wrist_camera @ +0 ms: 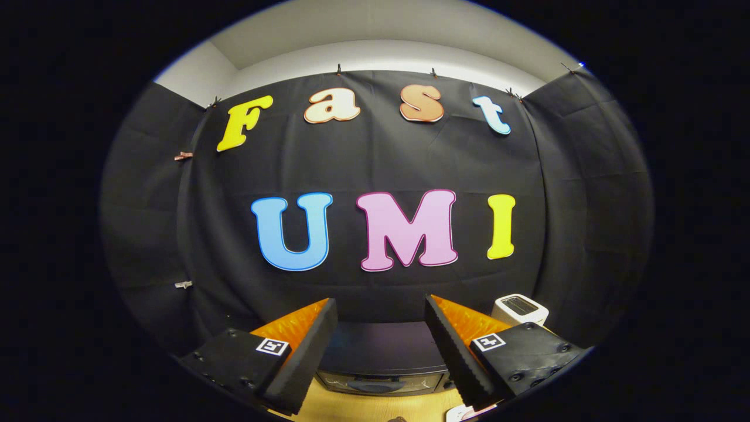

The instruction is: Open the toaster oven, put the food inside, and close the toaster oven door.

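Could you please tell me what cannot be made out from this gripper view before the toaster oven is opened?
- Toaster oven: just its dark top and a strip of the front show between the open gripper fingers; the handle cannot be made out.
- Food: a small white thing by the right finger is cut off by the view's edge, so what it is cannot be told.
- White toaster: its lower part is hidden behind the right finger.

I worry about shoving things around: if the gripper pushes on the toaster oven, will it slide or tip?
Probably neither. The toaster oven looks wide, low and flat-topped, so tipping seems unlikely. It sits on a smooth wooden table, so it might slide slightly. The gripper is open above it.
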`<state>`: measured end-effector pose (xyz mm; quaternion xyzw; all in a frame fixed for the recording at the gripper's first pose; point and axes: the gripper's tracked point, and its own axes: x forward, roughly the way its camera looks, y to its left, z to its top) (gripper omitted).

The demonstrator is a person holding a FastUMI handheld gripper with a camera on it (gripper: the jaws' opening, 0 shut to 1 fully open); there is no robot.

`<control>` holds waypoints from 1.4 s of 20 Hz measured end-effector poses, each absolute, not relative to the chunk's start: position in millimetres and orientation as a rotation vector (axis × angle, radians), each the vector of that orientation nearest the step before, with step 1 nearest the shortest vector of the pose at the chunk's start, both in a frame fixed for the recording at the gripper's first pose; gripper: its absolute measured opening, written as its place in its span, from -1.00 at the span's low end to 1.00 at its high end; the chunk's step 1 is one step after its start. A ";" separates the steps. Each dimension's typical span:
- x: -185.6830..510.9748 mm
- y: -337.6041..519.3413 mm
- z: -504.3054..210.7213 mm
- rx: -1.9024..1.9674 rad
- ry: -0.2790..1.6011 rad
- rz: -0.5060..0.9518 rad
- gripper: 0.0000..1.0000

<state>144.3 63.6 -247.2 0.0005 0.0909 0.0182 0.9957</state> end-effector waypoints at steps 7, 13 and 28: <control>160.3 54.0 -362.8 -0.042 0.306 0.018 0.96; 158.9 50.0 -438.8 0.016 0.444 -0.011 0.96; 145.5 47.8 -489.9 -0.032 0.489 -0.037 0.96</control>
